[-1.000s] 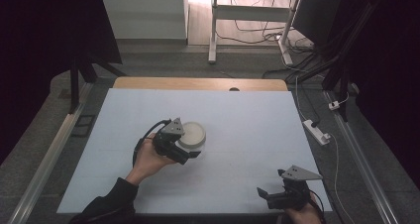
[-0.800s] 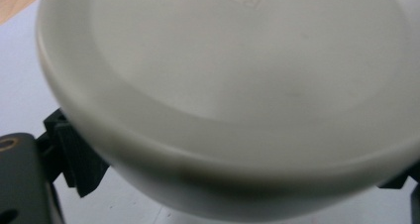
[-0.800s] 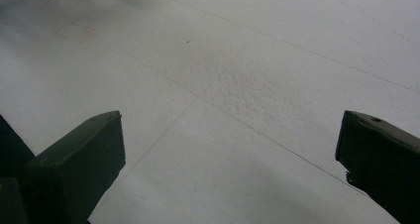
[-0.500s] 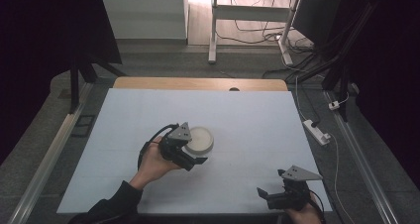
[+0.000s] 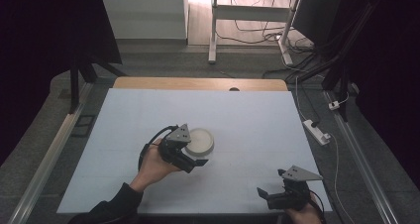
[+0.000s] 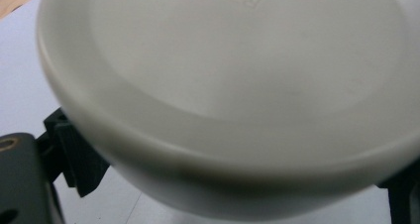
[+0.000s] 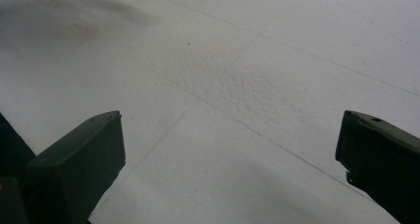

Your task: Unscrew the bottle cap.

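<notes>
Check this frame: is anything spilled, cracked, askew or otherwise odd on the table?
Nothing stands out. The white bowl looks whole and clean, with the left tool around its near side. The right tool is open over bare table at the near right edge. No spill or damage shows.

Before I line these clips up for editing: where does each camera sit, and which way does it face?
High view: above the person's side, facing forward and down on the table; shows both forearms, left gripper, right gripper.
Left gripper view: rides the left gripper, facing the white bowl close up between its fingers.
Right gripper view: rides the right gripper, facing bare tabletop.
Shared: high and left gripper views show the bowl.
</notes>
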Demonstrator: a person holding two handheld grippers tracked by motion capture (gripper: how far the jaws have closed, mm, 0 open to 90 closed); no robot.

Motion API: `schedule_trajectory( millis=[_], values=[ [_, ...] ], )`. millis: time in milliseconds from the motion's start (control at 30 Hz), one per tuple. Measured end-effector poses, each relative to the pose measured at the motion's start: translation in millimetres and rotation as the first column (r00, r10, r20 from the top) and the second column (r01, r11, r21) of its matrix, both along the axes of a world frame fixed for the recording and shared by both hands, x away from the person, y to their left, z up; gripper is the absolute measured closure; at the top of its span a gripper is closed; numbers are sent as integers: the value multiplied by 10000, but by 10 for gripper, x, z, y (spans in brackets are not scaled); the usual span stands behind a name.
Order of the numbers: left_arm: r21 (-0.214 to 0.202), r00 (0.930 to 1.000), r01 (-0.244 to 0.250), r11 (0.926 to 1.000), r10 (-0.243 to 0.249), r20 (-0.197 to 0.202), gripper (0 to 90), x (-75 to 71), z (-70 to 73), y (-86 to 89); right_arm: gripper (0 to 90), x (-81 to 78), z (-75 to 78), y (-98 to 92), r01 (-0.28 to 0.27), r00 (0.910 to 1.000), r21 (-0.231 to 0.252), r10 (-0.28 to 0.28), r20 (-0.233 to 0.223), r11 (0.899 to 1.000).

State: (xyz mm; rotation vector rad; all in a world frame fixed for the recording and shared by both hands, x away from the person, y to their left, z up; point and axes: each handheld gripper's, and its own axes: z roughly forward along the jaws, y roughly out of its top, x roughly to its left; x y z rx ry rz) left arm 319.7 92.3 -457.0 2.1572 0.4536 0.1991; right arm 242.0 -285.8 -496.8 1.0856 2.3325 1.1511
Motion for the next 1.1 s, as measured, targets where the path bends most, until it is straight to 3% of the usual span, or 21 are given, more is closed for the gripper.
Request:
schedule_trajectory(
  millis=[400,533,667,867,1100],
  values=[
    [5,10000,-25,10000,25,-79,75,-9,-28,-4,0,0,15,-5,54,10000,152,-55,52,9999],
    [-124,9999,-64,9999,63,-100,76,-14,-22,5,0,-3,54,6,61,9999,867,-68,74,9962],
    [-177,9999,-76,9998,74,-109,76,-13,-19,18,0,-4,94,31,-44,9997,1045,21,226,9945],
    [-278,9999,-103,9996,101,-105,76,-16,-13,22,0,-9,160,145,-525,9981,916,493,375,9944],
    [-323,9999,-137,9994,134,-93,76,-20,-10,28,0,14,241,285,-1110,9929,1131,1053,544,9874]
  ],
)
